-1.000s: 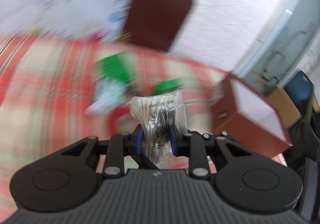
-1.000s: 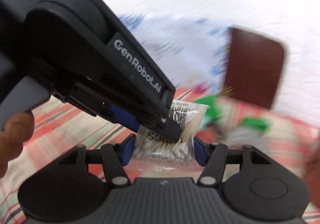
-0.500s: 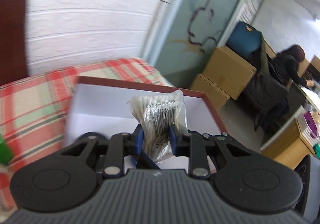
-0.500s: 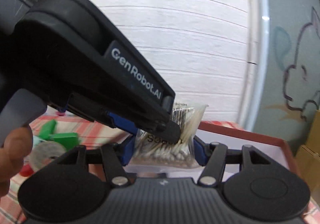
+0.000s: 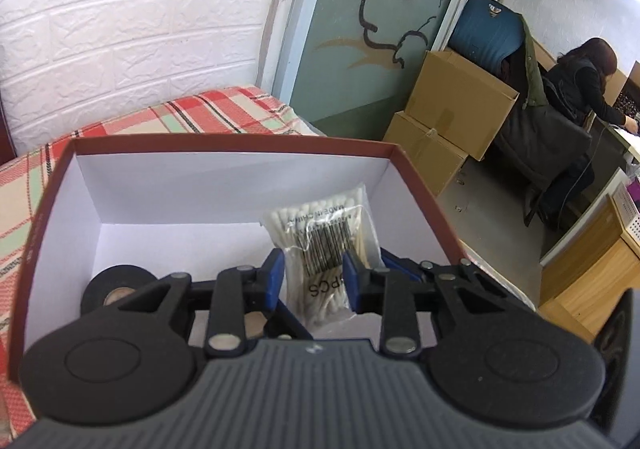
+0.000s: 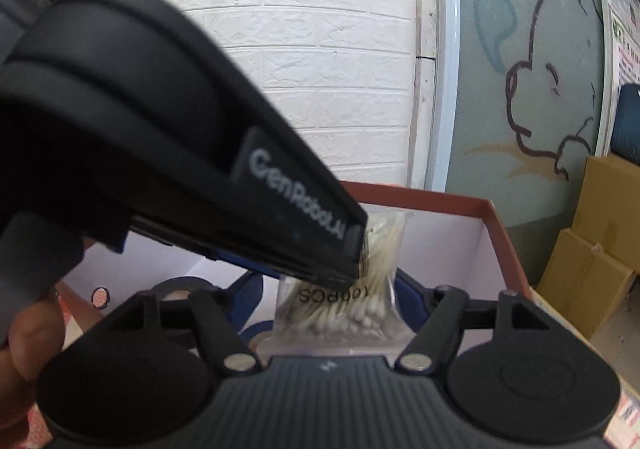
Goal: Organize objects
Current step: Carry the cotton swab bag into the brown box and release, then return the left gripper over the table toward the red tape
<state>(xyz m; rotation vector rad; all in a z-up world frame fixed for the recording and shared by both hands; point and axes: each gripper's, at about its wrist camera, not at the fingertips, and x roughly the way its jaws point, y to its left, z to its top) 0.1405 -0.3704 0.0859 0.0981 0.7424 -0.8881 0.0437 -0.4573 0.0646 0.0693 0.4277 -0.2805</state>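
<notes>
On the far left of your left wrist view the plaid tablecloth (image 5: 24,209) runs red, cream and green under the box (image 5: 44,217), a red-rimmed carton with white inner walls that stands open in front of you. Low in its left corner lies a black roll of tape (image 5: 96,291), partly hidden behind the gripper body. Moving right, your left gripper (image 5: 313,281) hangs over the box interior with the bag of cotton swabs (image 5: 320,233) standing between its blue pads; the jaws are opening, and the left pad (image 5: 275,279) already shows a sliver of white between itself and the plastic, while the other pad looks to be just at the bag's edge. The bag sits upright inside the box's walls, toward its right side, barcode facing you. Further right, beyond the box, cardboard cartons (image 5: 456,117) are stacked on the floor, and a person (image 5: 576,97) sits at a desk.

In your right wrist view your hand (image 6: 28,337) shows at the left edge, wrapped round the left gripper, whose dark finger crosses the frame and ends on the bag. Your right gripper (image 6: 328,297) is also opening, its blue pads spread wider than the bag with white gaps showing on both sides. The box's red rim continues right
</notes>
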